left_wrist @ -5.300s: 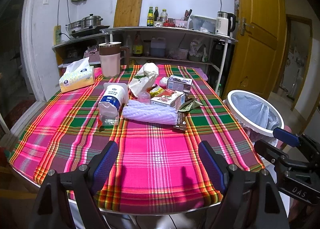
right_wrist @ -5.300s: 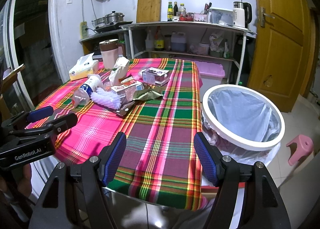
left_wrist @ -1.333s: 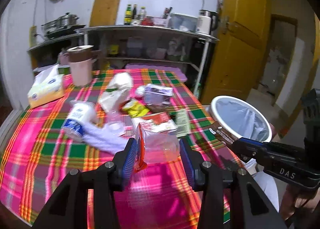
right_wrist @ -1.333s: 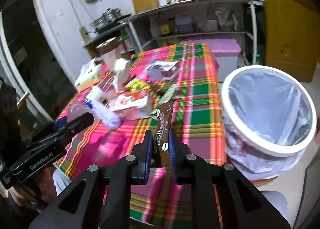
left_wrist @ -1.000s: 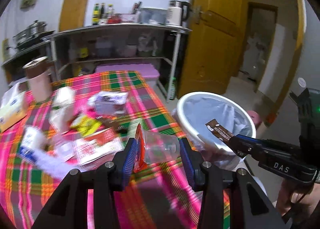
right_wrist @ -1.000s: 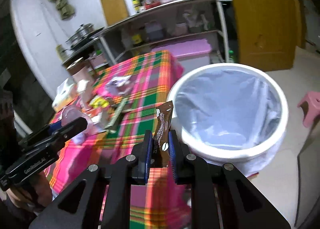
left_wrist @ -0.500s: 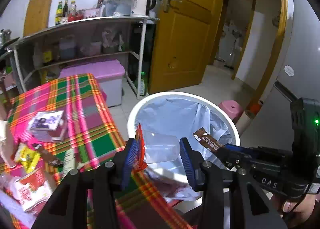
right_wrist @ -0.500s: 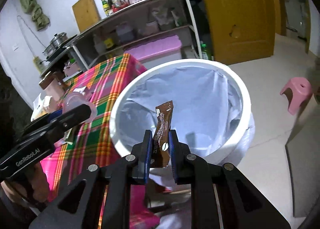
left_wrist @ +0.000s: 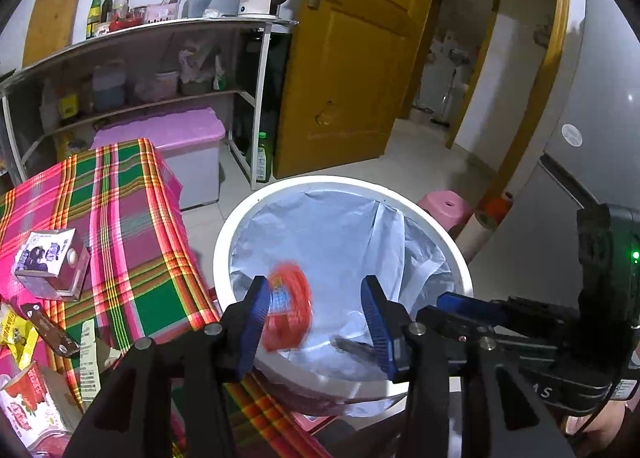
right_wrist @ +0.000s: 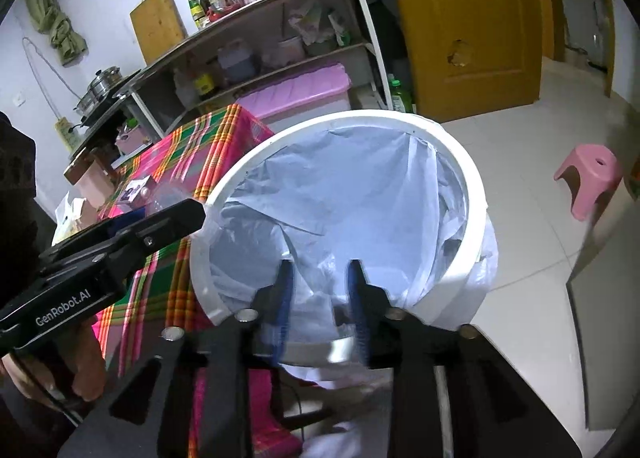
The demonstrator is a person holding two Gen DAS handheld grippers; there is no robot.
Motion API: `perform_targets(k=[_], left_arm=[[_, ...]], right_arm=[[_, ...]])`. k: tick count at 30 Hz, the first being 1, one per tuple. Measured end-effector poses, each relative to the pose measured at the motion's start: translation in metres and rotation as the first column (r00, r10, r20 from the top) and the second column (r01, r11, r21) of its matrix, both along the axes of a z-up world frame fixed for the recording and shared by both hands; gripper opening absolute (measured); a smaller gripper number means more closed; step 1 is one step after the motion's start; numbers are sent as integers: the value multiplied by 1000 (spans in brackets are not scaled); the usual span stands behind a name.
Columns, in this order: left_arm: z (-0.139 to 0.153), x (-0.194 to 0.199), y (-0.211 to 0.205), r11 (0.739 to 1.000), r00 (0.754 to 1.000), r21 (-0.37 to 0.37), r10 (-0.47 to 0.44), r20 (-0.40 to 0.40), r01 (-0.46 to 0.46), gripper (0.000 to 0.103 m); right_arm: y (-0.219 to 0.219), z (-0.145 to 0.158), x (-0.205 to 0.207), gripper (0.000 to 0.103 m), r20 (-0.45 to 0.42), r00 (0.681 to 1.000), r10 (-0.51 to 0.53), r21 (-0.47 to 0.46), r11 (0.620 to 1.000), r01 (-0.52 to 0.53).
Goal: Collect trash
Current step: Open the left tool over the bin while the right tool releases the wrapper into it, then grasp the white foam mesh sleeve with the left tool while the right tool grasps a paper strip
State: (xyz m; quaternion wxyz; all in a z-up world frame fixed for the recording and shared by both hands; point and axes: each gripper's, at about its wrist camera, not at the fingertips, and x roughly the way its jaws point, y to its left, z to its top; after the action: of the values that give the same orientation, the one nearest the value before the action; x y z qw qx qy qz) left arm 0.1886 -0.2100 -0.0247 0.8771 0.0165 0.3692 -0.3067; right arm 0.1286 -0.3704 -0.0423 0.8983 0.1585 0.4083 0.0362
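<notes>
The white trash bin (left_wrist: 340, 182) with a pale blue liner stands beside the table. Both grippers hang over it. My left gripper (left_wrist: 316, 310) has its jaws opening; the clear cup with a red lid (left_wrist: 289, 310) is blurred and tilted between them, against the left finger and apart from the right one. My right gripper (right_wrist: 320, 290) also has its jaws opening, with nothing between them. A dark blurred streak (left_wrist: 352, 346) inside the bin's near rim may be the brown wrapper. The right gripper (left_wrist: 456, 304) shows at the right of the left wrist view, the left gripper (right_wrist: 176, 219) at the left of the right wrist view.
The plaid-covered table (left_wrist: 132, 242) left of the bin carries a small carton (left_wrist: 48, 262) and several wrappers. A pink-lidded storage box (left_wrist: 168, 137) sits under the shelf behind. A pink stool (right_wrist: 592, 177) stands on the tiled floor right of the bin, before a yellow door (left_wrist: 352, 77).
Both grippers swung from the table to above the bin. The right jaws have parted and the brown wrapper has left them. The left jaws have widened and the cup is slipping out.
</notes>
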Motion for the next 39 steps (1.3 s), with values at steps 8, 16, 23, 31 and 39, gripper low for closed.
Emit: perform_targets(k=[8,16,23,31,39], left_arm=[[7,-6,14,999,1000,-35,28,-4,-28,51],[14,-31,46,994,995,-48,99,6,-99,51],[19,-54,90,978,979,-64,201,16,-200,51],[17,-78,136,952,953,-61,303,22,-301,51],[11,-94,178,908,908,-29,418,37,-417,51]], right_arm=[[3,10,-10,40,34,999,-4,-8,1000,4],[24,25,-26,40,85,995,50,-22,999,-49],[56,32,-38,40,115,986,123,-32,992,-120],[99,31,-44,40,110,965,239,-36,971,-237],[132,21,-37,40,46,949,311,-19,950,-311]])
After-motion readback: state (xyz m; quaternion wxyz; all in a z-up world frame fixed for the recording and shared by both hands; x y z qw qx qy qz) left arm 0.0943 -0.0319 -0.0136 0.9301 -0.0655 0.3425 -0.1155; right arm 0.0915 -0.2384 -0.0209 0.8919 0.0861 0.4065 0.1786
